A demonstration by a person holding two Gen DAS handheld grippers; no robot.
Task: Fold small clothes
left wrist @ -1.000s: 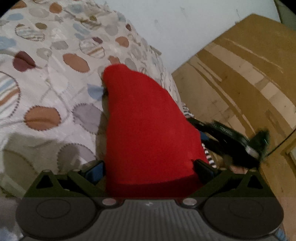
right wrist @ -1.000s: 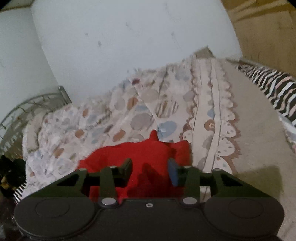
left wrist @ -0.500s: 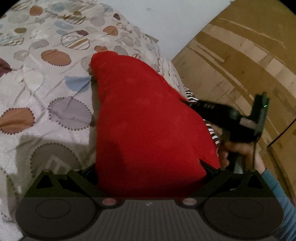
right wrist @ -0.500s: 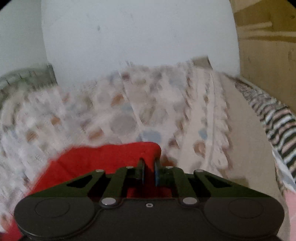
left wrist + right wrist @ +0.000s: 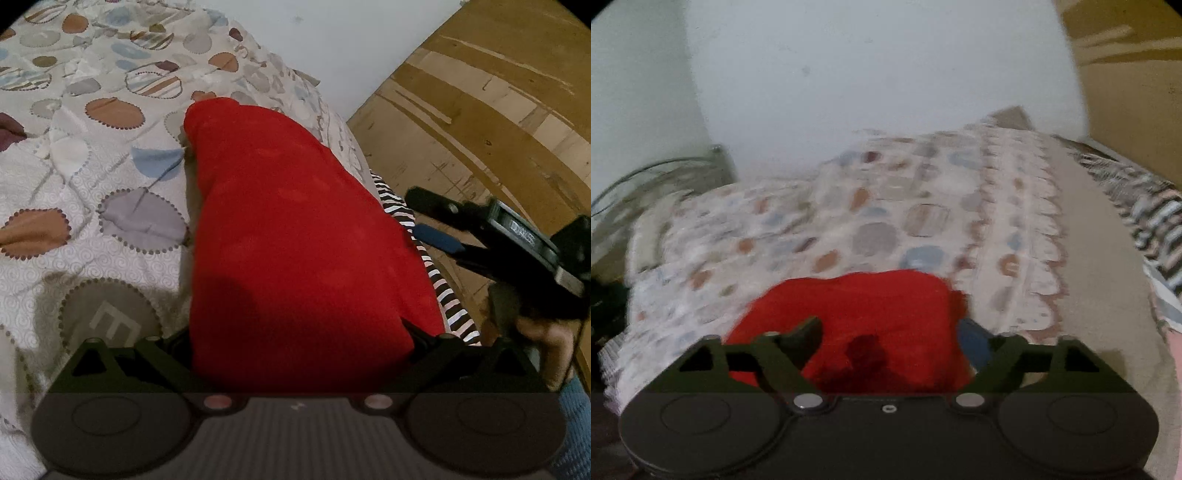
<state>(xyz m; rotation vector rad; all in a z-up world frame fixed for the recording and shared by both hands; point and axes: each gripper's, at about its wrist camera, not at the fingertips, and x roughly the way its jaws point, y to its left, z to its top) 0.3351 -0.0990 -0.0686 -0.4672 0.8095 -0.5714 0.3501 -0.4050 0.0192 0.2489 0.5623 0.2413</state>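
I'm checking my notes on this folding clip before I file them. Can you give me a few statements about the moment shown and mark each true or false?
1. The red garment lies on a quilt printed with coloured circles. True.
2. The right gripper is clamped shut on the garment. False: its jaws stand wide apart.
3. A black-and-white striped cloth shows beside the red garment at the bed's edge. True.
4. The garment is blue. False: it is red.
5. In the left wrist view, the right gripper is off the garment, over the wooden floor. True.
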